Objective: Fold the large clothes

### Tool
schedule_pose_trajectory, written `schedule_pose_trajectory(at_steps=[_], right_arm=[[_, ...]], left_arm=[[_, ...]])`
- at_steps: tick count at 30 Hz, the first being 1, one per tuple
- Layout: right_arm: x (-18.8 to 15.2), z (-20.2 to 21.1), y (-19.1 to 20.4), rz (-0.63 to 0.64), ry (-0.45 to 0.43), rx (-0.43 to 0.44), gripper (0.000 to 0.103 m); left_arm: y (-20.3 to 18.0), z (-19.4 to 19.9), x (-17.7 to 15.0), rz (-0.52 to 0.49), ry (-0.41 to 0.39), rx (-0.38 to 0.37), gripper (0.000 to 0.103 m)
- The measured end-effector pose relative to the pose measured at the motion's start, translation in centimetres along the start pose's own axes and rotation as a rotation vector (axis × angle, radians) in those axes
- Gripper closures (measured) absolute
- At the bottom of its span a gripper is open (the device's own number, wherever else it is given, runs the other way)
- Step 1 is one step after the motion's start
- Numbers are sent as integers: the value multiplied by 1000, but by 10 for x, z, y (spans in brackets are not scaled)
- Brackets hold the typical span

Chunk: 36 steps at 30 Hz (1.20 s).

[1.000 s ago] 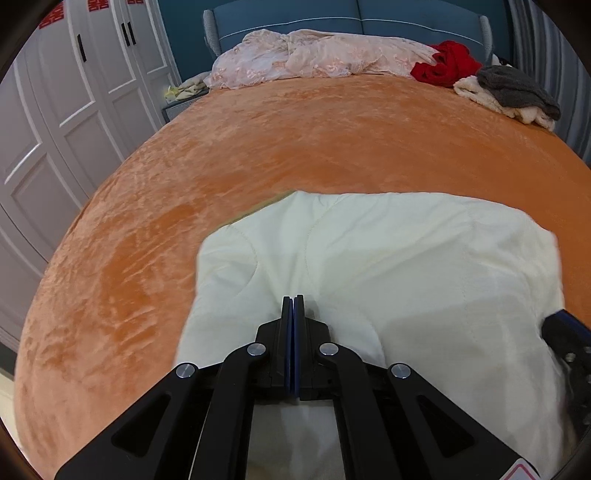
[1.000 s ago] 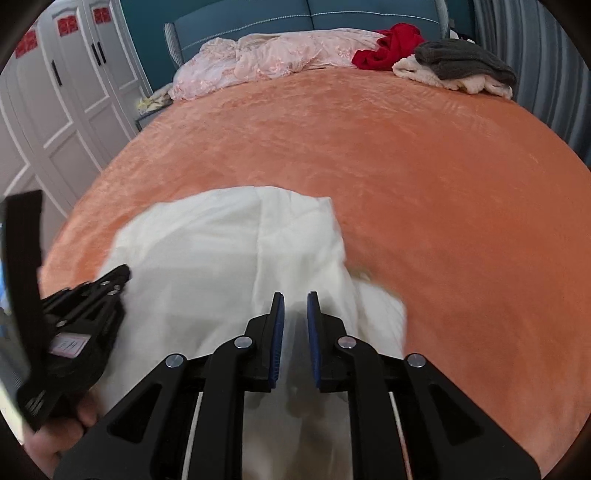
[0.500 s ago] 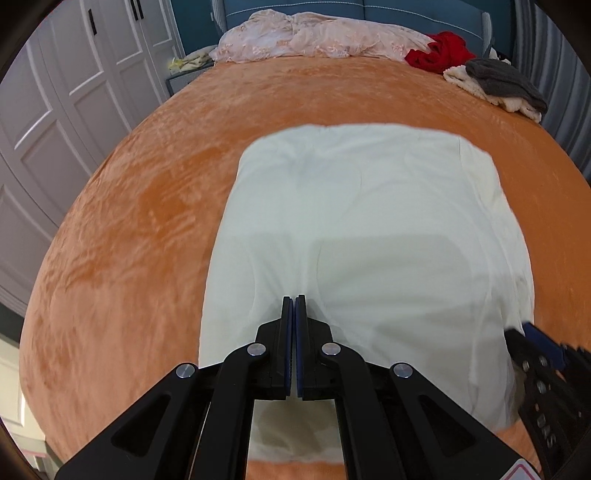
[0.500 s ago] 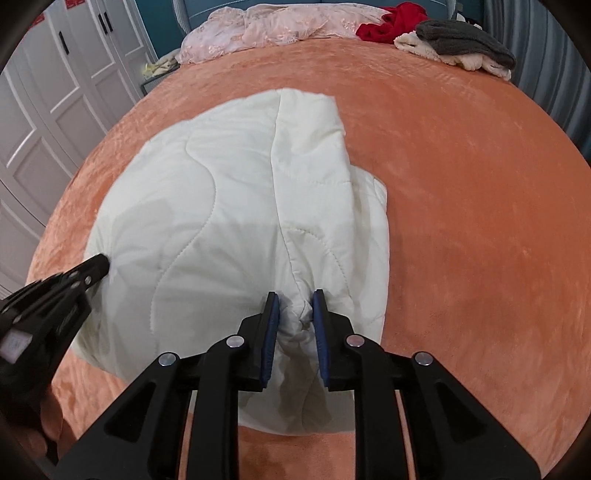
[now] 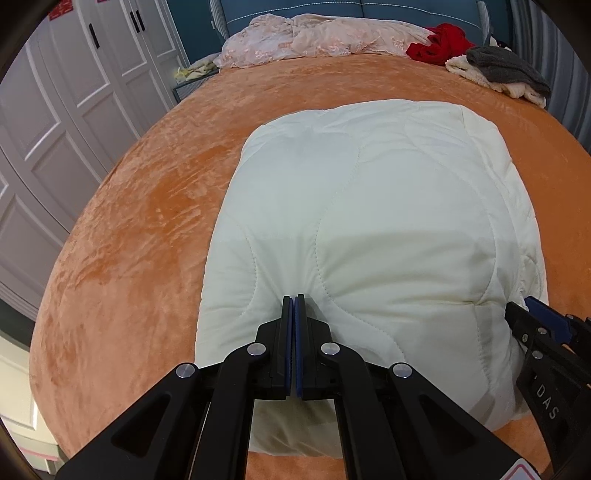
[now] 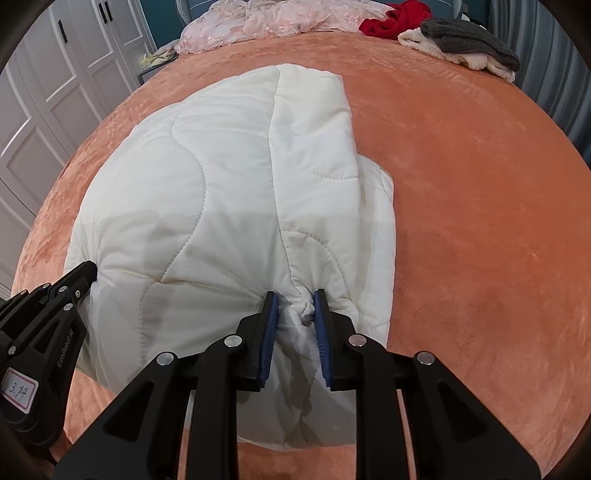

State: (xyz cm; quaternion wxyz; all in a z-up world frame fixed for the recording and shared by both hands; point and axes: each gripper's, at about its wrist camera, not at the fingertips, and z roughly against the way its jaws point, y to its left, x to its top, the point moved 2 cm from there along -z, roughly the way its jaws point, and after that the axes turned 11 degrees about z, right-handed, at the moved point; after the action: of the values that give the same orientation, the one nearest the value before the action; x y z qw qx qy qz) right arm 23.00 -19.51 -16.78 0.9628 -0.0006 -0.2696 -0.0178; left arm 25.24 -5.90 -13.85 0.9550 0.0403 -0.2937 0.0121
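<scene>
You are holding a cream quilted jacket point(image 5: 369, 221) folded into a thick block on the orange bed cover point(image 5: 147, 206), with its near edge at your two claws and its far edge toward the middle of the bed.

Your left claw point(image 5: 294, 306) is pressed together, its blue pads meeting with no gap, and its tips are lying on the near left part of the jacket; you cannot tell from these views whether any thin fold is caught between them.

Your right claw point(image 6: 295, 306) is pinching a bunched knot of the jacket's cloth at the near right edge. Its jaws have just been opening a little, yet the fabric is filling the gap and touching both pads point(image 6: 271, 325).

In the right wrist view a folded flap is running from the pinch toward the far side, and a lower layer is sticking out beside it on the right.

At the far end of the bed a pale pink lace cover point(image 5: 321, 37) is lying crumpled against the blue headboard point(image 5: 369, 9), a red garment point(image 5: 439, 42) is just to its right, and a grey knit point(image 5: 502, 68) is resting on a cream one at the far right. White wardrobe doors point(image 5: 74, 92) are standing along the left.
</scene>
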Motion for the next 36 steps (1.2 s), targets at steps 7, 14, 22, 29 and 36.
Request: schedule_pose_trajectory(at_steps=[7,14,22,29,36], right_arm=[[5,9,-3,1,19,9,84],[30,56,-19,-33,-81,-2,84],[64,-1,-33,-80,48,-1,84],[39,42,-28,-34,-29,-58,82],[-18,120,-14,-22,-112,-61,40]], left_arm=[[-1,1,-1,-4,6,17,103],[33,21,9,108,75,-66,102],[56,-9,30,153,115,-10,103],[55,3,26,117,93,-10,103],[63,54,-6,150,81,-82,87]])
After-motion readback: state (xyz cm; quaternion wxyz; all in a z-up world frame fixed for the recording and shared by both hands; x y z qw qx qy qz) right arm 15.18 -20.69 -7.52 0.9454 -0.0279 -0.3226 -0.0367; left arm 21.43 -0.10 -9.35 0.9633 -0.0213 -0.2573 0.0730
